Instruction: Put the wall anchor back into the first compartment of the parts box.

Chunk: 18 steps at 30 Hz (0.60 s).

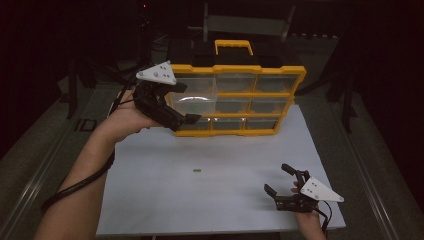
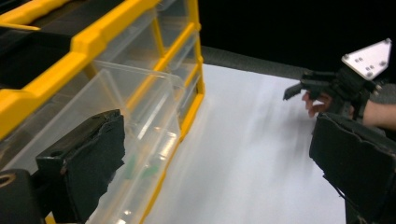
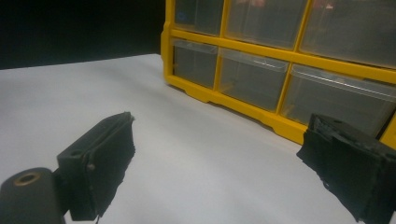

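Left gripper (image 1: 182,102) held up at the left front of the yellow drawer cabinet (image 1: 235,70), jaws spread wide and gripping nothing, pads clear of the plastic. Right beside the near jaw in the left gripper view, a clear drawer (image 2: 140,121) pulled out from the frame, its rim standing proud of the yellow front, with small green pieces (image 2: 140,169) lying in its bottom. Beyond that, three columns of clear drawers between yellow bars, a yellow handle (image 1: 233,46) on top, and the cabinet's lower edge resting on the far part of the white mat (image 1: 225,200). Well apart from the cabinet, out on open mat, a single small green piece (image 1: 196,171), with bare white surface all around it. Right gripper (image 1: 282,181) low at the mat's near right corner, jaws likewise wide apart and empty, aimed toward the cabinet's lower drawers (image 3: 247,77) across a broad free stretch. Plenty of room between the two grippers and along the mat's front; tight only at the left, where gripper, drawer and cabinet corner crowd together. Dark table edges and rails outside the mat on both sides. Faint letters, possibly "ID", on the dark surface left of the mat, too dim to read with certainty; no readable brand on the cabinet.
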Each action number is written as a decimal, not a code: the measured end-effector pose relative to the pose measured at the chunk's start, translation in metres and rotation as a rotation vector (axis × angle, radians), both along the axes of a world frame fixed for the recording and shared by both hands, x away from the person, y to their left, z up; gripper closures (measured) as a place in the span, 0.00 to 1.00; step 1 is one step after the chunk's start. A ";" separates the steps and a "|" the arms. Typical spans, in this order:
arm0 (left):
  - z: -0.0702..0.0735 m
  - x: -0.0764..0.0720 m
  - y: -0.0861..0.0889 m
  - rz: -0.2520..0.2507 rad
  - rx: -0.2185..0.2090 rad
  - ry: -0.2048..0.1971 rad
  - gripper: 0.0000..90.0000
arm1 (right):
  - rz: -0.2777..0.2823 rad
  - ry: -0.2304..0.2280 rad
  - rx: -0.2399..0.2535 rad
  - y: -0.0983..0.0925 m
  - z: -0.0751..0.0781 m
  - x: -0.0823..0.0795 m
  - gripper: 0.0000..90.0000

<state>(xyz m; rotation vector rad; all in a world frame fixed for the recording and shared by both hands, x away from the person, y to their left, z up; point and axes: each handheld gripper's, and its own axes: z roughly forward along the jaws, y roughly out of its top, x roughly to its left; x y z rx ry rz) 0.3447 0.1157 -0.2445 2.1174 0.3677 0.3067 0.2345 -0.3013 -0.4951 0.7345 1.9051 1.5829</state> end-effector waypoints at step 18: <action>-0.053 -0.020 -0.004 -0.064 0.010 0.036 0.04 | 0.002 -0.002 -0.005 0.001 0.000 0.000 0.10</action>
